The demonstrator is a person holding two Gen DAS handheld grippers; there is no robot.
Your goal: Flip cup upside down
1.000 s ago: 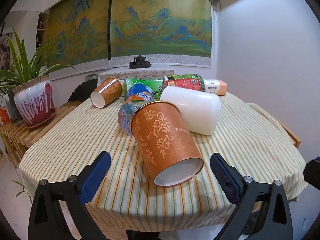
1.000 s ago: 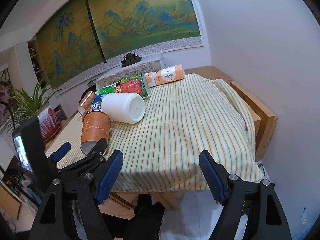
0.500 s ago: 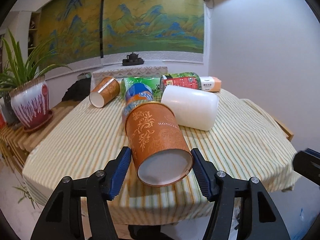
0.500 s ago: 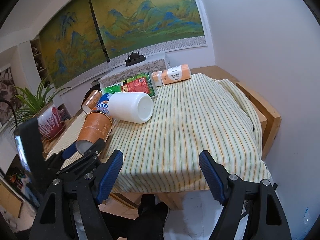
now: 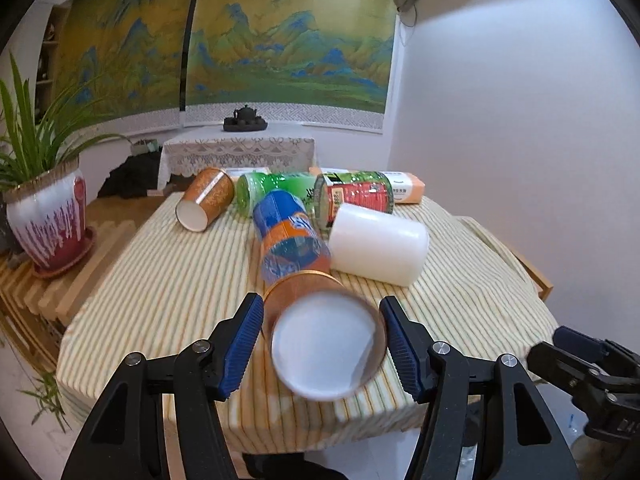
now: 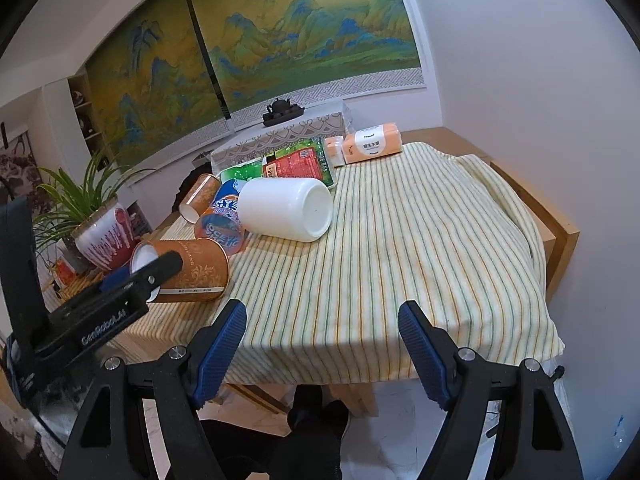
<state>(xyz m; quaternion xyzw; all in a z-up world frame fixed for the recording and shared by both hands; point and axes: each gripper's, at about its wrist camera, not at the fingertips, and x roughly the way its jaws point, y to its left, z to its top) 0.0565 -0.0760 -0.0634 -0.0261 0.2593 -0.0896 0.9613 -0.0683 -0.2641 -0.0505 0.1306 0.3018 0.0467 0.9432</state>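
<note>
Orange gold-patterned paper cup [image 5: 325, 336]: on its side between left gripper [image 5: 322, 344] jaws, clamped, base toward camera. Step: grasp made. Next: lift, rotate mouth-down onto striped tablecloth [image 6: 400, 264]. Right gripper [image 6: 322, 354]: jaws wide, empty.

I get soft, even indoor light, fairly bright, w/ no harsh glare. Heavy fisheye bend and black vignette at all corners. Orange cup [image 5: 328, 346] rim at 6 o'clock is motion-blurred; bg stays sharp.

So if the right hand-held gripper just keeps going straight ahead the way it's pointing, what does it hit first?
Probably the striped tablecloth at the table's near edge; the right hand-held gripper is open and empty, and nothing else lies directly ahead. Depth is uncertain.
</note>
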